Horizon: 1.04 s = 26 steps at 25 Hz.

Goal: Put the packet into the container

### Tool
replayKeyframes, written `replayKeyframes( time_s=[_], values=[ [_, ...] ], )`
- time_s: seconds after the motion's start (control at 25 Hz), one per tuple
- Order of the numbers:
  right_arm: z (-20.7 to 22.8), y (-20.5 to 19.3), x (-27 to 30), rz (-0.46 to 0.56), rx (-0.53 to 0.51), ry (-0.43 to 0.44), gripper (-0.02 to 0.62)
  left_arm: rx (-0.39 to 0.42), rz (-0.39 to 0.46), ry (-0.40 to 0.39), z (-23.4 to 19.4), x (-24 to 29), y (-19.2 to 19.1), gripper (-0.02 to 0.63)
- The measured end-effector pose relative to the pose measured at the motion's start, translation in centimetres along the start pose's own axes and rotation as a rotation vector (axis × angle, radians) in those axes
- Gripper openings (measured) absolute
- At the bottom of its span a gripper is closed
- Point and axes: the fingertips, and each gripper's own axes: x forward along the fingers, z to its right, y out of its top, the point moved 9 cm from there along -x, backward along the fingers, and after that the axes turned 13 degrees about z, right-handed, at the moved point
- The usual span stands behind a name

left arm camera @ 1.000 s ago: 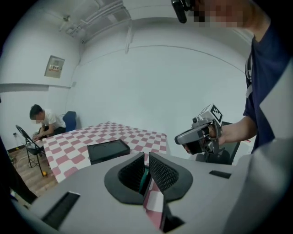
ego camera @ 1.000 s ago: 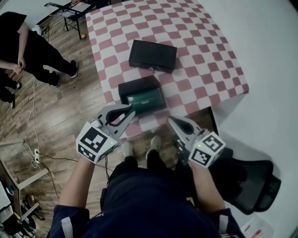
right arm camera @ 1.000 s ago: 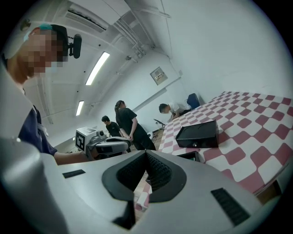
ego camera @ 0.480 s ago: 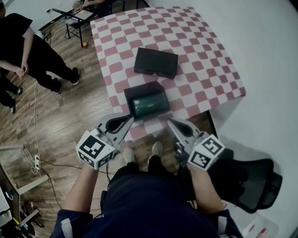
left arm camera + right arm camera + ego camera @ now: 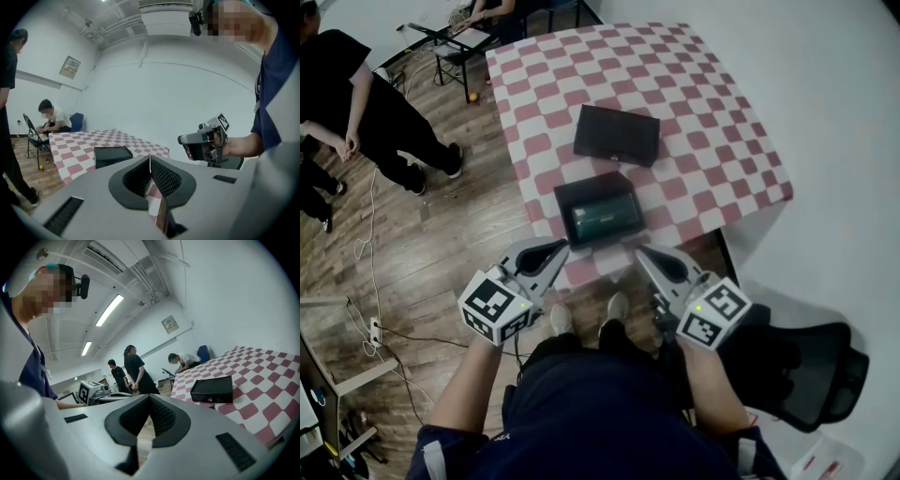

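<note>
An open black container [image 5: 598,208] sits near the front edge of the checkered table [image 5: 712,112]. A green packet [image 5: 602,219] lies inside it. My left gripper [image 5: 557,249] hovers off the table's front edge, just left of the container, its jaws shut and empty. My right gripper [image 5: 643,254] hangs on the other side, also shut with nothing in it. In the left gripper view the fingertips [image 5: 150,159] meet, and the right gripper [image 5: 204,142] shows beyond them. In the right gripper view the jaws [image 5: 150,397] are pressed together too.
A second, closed black box [image 5: 617,134] lies further back on the table, and also shows as a black box [image 5: 212,389] in the right gripper view. A person [image 5: 356,98] stands at the left on the wood floor. A black chair [image 5: 806,366] is behind me at right. Cables [image 5: 370,244] trail on the floor.
Both grippers have drawn back from the container toward my body. The left jaws closed fully. The packet stays in the container.
</note>
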Motion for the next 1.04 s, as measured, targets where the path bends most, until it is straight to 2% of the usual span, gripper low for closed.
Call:
replayKeyframes(
  time_s=[1.04],
  values=[
    [2.2,-0.3,0.4,-0.031,0.01,0.013,0.012,-0.002,-0.009,-0.006,-0.1,2.0,-0.1,0.029]
  ],
)
